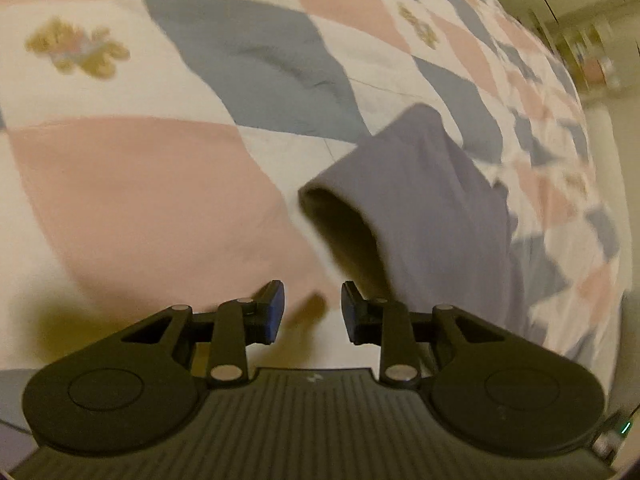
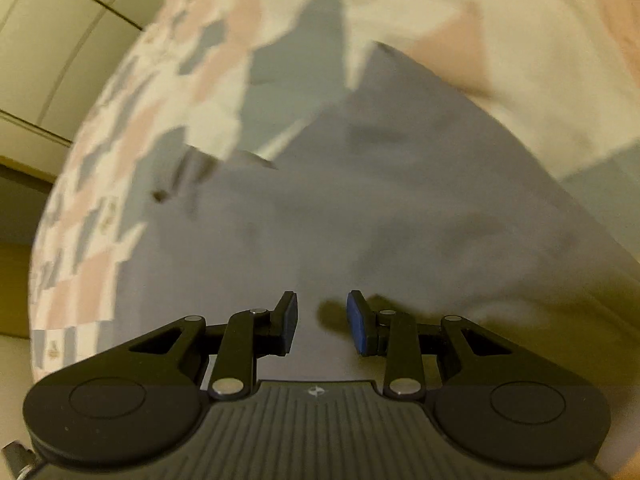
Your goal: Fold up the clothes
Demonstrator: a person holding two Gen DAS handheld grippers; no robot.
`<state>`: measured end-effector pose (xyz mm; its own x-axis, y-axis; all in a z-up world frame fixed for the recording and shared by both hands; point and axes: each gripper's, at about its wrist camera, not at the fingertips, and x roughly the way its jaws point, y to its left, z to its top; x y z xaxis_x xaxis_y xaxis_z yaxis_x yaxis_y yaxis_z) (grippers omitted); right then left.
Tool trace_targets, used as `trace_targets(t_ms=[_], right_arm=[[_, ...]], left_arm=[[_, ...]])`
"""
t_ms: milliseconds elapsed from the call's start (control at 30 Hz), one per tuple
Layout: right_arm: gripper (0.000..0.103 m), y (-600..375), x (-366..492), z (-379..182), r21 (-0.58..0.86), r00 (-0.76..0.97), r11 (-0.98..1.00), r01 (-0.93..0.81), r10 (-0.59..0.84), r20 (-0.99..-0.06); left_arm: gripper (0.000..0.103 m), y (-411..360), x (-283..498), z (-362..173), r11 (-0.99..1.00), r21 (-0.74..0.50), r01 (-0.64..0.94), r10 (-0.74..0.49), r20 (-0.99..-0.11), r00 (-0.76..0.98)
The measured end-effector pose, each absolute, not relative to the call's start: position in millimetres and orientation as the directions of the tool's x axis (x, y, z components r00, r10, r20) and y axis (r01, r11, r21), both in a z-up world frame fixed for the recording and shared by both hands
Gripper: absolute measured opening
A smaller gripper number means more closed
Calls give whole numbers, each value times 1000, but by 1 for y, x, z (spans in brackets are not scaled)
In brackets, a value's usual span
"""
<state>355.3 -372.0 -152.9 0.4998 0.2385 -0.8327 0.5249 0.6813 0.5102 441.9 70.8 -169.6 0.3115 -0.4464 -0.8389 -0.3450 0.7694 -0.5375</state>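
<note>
Black tool (image 1: 312, 312) with blue pads (image 2: 356, 326), silver screws.

The left wrist view looks forward along its own fingers (image 1: 276, 312), tilted down and close over the bed's patchwork quilt (image 1: 132, 184), with the grey garment (image 1: 432, 200) ahead to its right and a room edge at far right. The right wrist view sits nearer still, looking down along its fingers (image 2: 358, 324) straight onto the grey garment (image 2: 360, 208). Both views share that garment and the quilt (image 2: 208, 92) around it.
</note>
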Motion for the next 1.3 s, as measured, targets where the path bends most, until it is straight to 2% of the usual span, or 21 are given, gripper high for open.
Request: trace_targets(t_ms=[200,400,433,467,533,600,667,767,900,1000,1067,1100,1133,1167,1233,1300], right_arm=[[33,-369,380,-172,489,446,682,543,259,-857],[31,-369,384,-188,484,420,683,547,277,-865],[31,-370,385,-189,484,417,683,547,279,-865],[31,-370,387,-190,484,414,683,547,282,-865],[31,-370,388,-191,482,409,688,542,286,-867],[31,-371,390,-191,481,405,697,532,290,-867],[30,-372,389,-191,482,403,699,528,293,-867],[29,-375,389,-191,488,404,694,530,299,-864],[29,-375,386,-192,495,412,694,523,304,-859],[29,-376,385,-193,500,415,690,523,306,-857],[29,-377,385,-193,501,415,690,522,308,-856],[29,-377,385,-193,502,415,690,521,310,-856],[29,-377,385,-193,503,414,691,519,312,-855],[29,-378,385,-193,504,412,692,517,314,-855],[29,-379,385,-193,504,410,696,512,318,-855],[29,-379,386,-194,503,408,702,505,320,-855]], left_arm=[[26,75,454,-197,604,-620,-500,-500,-784,369],[25,58,475,-203,540,-660,-522,-517,-750,413],[18,53,479,-201,545,-665,-511,-517,-746,419],[0,48,485,-197,563,-668,-486,-515,-744,426],[0,37,495,-179,654,-638,-408,-470,-764,442],[0,20,501,-136,829,-512,-224,-357,-794,492],[0,3,495,-82,954,-300,2,-239,-759,605],[2,-15,470,-12,977,98,189,-94,-598,796],[6,-35,417,17,801,533,273,-42,-405,913],[6,-30,392,-29,769,498,401,-9,-619,786],[12,-27,374,-60,749,457,481,19,-739,673],[12,-23,367,-74,758,408,508,26,-798,602],[12,-10,367,-84,832,269,486,-8,-869,495],[12,3,368,-93,891,139,432,-52,-914,403],[12,35,376,-96,975,-45,218,-124,-924,362],[13,82,393,-103,956,-278,-91,-229,-906,355]])
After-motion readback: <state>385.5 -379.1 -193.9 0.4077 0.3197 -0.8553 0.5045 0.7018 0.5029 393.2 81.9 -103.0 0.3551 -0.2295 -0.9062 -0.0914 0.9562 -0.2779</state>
